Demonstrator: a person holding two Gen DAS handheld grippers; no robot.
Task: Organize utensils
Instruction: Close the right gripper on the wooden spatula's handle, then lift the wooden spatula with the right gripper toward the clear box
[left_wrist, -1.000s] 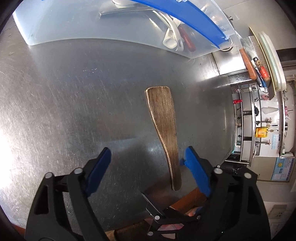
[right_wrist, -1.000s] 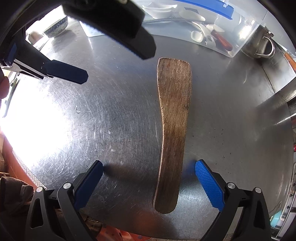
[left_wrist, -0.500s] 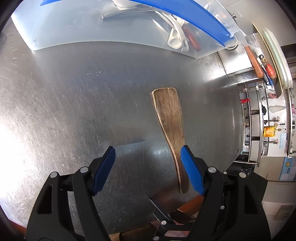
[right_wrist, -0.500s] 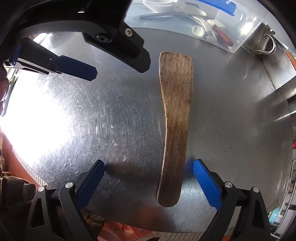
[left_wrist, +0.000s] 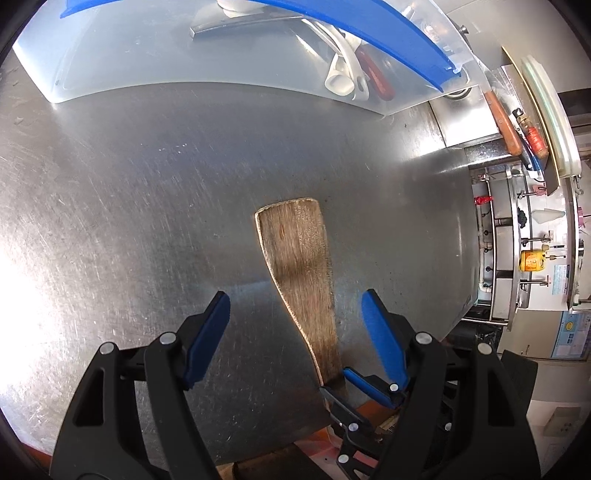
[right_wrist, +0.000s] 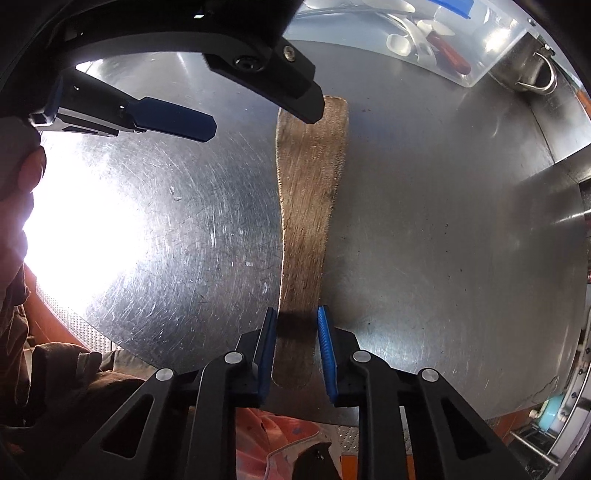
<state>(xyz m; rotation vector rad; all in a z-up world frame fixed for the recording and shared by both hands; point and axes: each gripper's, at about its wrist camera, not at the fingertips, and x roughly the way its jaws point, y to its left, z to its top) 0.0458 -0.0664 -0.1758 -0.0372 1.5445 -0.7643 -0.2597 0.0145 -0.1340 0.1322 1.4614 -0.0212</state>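
Note:
A worn wooden spatula (left_wrist: 299, 258) (right_wrist: 310, 192) lies flat on the steel table (left_wrist: 129, 184), blade toward the clear bin. My right gripper (right_wrist: 295, 325) points straight down over the handle end. Its jaws are closing, and both blue pads touch the handle's edges. In the left wrist view the right gripper (left_wrist: 343, 387) clamps the near end of the handle. My left gripper (left_wrist: 295, 299) (right_wrist: 262, 120) hovers open above the spatula's middle and holds nothing.
A clear plastic bin (left_wrist: 184, 55) (right_wrist: 480, 44) with a blue lid stands at the back and holds white spoons (left_wrist: 343, 77) and a red-handled tool. A steel pot (right_wrist: 532, 70) sits behind it. The table edge is near; a hand (right_wrist: 22, 184) is at the left.
The right gripper's jaws went from wide apart to closed against the spatula handle. In the left wrist view the spatula now lies between the left fingers instead of beside the right one.

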